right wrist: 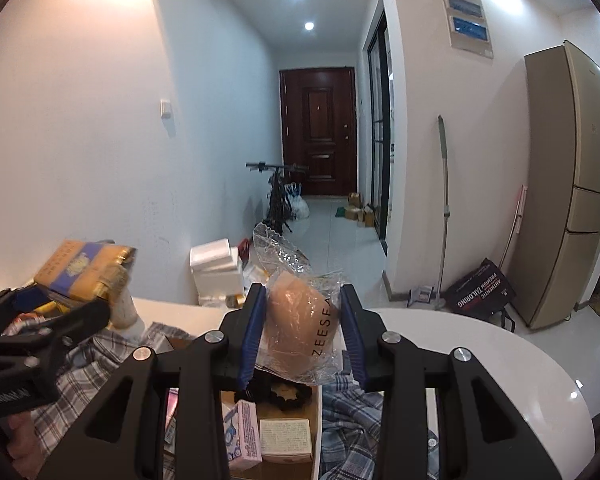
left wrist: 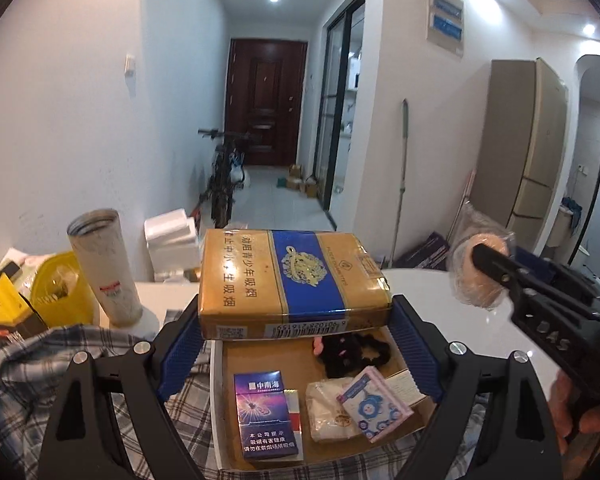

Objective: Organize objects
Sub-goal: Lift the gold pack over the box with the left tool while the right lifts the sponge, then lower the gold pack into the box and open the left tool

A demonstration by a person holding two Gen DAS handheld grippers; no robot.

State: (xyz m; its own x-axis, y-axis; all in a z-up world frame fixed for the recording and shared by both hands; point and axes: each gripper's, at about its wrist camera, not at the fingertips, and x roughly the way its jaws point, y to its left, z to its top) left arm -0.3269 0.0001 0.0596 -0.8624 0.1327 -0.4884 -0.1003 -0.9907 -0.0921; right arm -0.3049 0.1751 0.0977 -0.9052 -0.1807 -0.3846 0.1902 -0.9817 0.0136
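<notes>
L gripper is holding a gold-and-blue cigarette carton crosswise, jaws standing wide, blue ribbed pads pressing on its two short ends; carton is hanging level over the far edge of an open cardboard tray; whether it is touching the tray rim, can't tell.

Tray is sitting on a plaid shirt spread over the white table, near the table's front edge; inside it: purple cigarette pack at the near-left corner, a clear-wrapped pale packet beside it, a pink-and-blue patterned small box leaning on that packet, a black hair scrunchie w/ pink bit toward the far side, a beige box along the right wall.

R gripper is gripping a tan sponge-like puff in a clear bag, jaws standing narrow, pads on both sides of the bag; bag is lettered ZEESEA; it is hanging above the tray's far-right part, not touching the contents as far as visible. From the L view the same gripper is showing at the right, w/ a hand under it.

Table's left end: a tall white tumbler standing upright just beyond the shirt; yellow bags crowding the left edge; table's right side is lying bare white.
</notes>
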